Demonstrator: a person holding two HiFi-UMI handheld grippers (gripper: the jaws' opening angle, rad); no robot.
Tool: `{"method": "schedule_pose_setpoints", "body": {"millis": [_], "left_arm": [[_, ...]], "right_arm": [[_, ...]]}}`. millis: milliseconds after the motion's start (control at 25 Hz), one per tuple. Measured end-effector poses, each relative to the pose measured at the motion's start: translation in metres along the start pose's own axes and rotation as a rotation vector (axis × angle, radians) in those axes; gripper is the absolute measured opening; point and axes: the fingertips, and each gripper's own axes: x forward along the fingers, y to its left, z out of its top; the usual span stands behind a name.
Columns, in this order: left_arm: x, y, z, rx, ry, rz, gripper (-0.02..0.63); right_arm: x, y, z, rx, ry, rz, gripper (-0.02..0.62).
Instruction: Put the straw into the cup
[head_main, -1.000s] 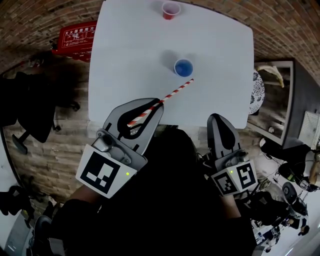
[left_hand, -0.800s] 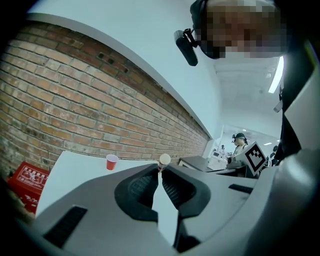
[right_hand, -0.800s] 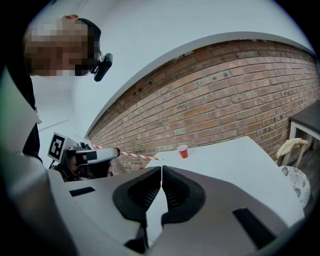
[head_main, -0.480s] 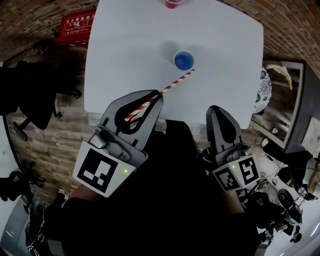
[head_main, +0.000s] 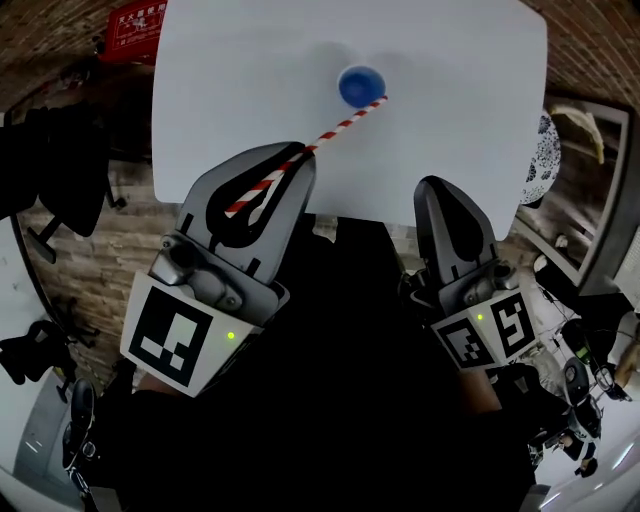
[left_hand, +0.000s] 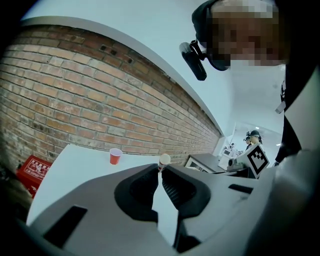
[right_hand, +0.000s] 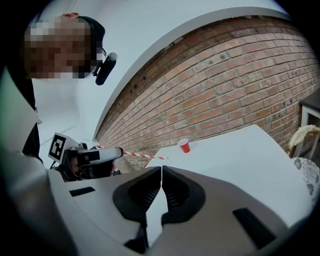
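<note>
White table (head_main: 450, 120) is set against a brick wall (left_hand: 75, 90). Red-and-white striped straw (head_main: 320, 142) is held slanted over the table's near half, pinched near its lower end by the left gripper (head_main: 293, 160). In the left gripper view the jaws are seen nearly closed, with the straw's open end clamped at their tips. The straw's far end is seen at the near right rim of the blue cup (head_main: 360, 85) in the head view; whether it is inside the cup or only above the rim cannot be told. The blue cup is stood upright around mid-table, beyond both grippers. The right gripper (head_main: 437, 190) is held at the table's near edge, well apart from the straw, and its jaws are pressed together with nothing between them, as shown in the right gripper view. A red cup (right_hand: 184, 145) is stood upright near the table's far edge, well apart from the blue cup's spot. A red box (left_hand: 32, 169) is seen low beside the table's far left corner. Dark clothing of the person is seen between the two grippers in the head view.
</note>
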Motion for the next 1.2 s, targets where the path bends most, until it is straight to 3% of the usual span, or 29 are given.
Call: {"method": "schedule_pose_setpoints", "body": {"millis": [480,1200], "left_arm": [[0.045,0.023,-0.013,-0.016,0.029,0.065,0.038],[0.075,0.043,-0.034,-0.056,0.082,0.076,0.038]], "right_arm": [[0.029,-0.04,-0.007,0.041,0.043,0.031,0.028],[0.056,-0.062,-0.017,0.079,0.09,0.037,0.028]]}}
